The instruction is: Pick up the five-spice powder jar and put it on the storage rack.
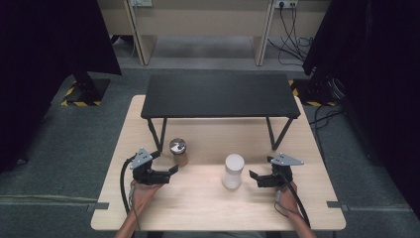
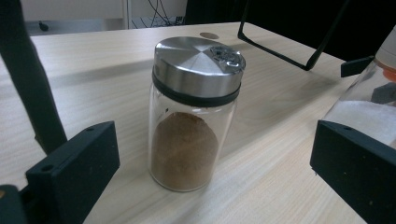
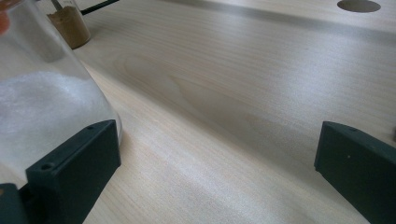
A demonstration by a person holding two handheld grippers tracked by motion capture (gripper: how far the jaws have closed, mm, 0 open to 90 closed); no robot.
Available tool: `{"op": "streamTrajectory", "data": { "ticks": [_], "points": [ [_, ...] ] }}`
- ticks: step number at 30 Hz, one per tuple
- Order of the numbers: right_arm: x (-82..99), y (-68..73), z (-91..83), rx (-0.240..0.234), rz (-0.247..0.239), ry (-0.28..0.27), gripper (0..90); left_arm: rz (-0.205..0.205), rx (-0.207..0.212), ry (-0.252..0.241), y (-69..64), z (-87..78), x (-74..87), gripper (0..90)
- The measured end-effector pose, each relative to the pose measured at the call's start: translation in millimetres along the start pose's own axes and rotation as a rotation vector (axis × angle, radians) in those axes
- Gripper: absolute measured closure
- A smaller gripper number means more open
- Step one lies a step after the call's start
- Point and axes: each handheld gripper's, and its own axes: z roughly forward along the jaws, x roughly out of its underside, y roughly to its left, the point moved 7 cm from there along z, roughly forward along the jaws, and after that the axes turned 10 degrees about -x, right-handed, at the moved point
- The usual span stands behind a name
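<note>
A clear glass spice jar with a brushed-steel shaker lid (image 2: pixel 195 114) stands upright on the pale wooden bench (image 1: pixel 198 208), filled to roughly half its height with brown powder. In the left gripper view it sits between the wide-spread jaws of the left tongs (image 2: pixel 212 175), untouched by either one. From the high view the same jar (image 1: pixel 179 150) stands just ahead of the left tongs (image 1: pixel 171 171), near the front left leg of a low black metal stand (image 1: pixel 220 95) that takes up the far half of the bench.

A taller clear container with a white lid (image 1: pixel 233 171) stands upright at mid-bench, just beside the right tongs (image 1: pixel 253 177), and holds a white granular fill. In the right gripper view this container (image 3: pixel 42 98) rises just behind the left-hand jaw of the right tongs (image 3: pixel 217 179); whether they touch cannot be told. Those jaws also stand wide apart, with bare wood between them.

The two containers stand well apart. Bare board lies between them and the near edge, where the person's forearms enter. A round hole (image 3: pixel 358 5) pierces the bench farther off.
</note>
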Motion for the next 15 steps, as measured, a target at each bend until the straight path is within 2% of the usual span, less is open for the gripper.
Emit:
{"op": "streamTrajectory", "data": {
  "ticks": [8,15],
  "points": [
    [-0.3,0.3,0.2,-0.001,-0.002,0.003,0.4,0.023,-0.023,0.029,-3.3,11.8,-8.9,1.1],
    [-0.3,0.5,0.5,-0.001,-0.003,0.002,0.4,0.012,-0.04,0.035,-4.7,26.8,-15.5,1.8]
  ]
}}
